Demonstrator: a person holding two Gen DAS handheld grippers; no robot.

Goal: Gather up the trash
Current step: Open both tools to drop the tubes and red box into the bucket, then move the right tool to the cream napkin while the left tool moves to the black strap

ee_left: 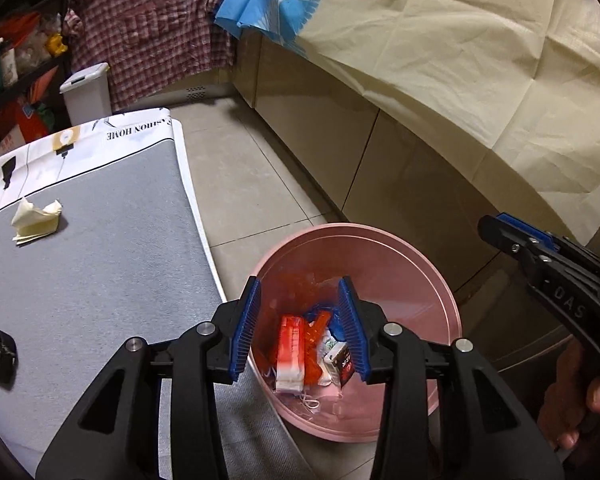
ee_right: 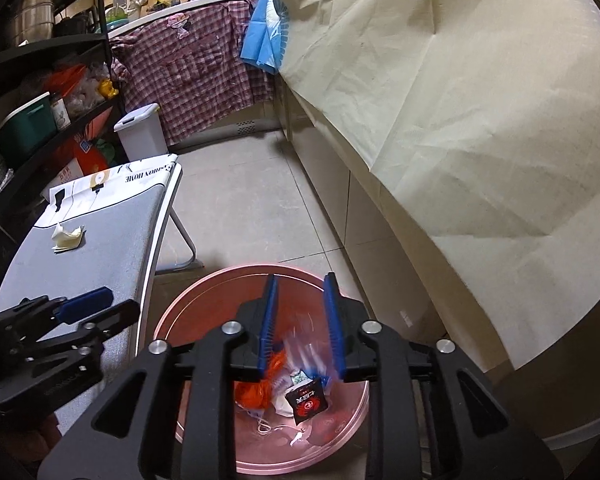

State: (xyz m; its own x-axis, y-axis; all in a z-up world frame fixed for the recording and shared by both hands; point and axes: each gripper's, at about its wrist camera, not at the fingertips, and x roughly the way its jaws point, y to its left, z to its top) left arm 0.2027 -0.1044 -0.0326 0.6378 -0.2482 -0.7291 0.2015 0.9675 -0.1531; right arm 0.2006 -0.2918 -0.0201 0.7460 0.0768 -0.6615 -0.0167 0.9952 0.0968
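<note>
**Both grippers over the pink bin, jaws apart**

The left gripper hangs over the pink bin, which stands on the tiled floor just beside the near end of the grey table. Its blue pads stand apart and nothing is pressed between them. Seen through the gap, a red-and-white packet appears blurred; whether it is falling or lying in the bin cannot be told. Around it in the bottom of the bin lie an orange wrapper, a black sachet and some white scraps.

The right gripper is also above the bin, at its right side, held in a hand that shows at the lower right edge of the left wrist view. Its pads are apart too, with a narrower gap. A blurred blue-and-clear wrapper shows in the gap, below the pads; they do not press on it. Under it the black sachet with red print lies against the orange wrapper.

On the table, a crumpled cream tissue rests near the far left edge, and a small black item lies at the near left edge. A white lidded bin stands on the floor past the table's far end, in front of a checked shirt hanging from the counter. A cream sheet drapes over the cabinets on the right.
</note>
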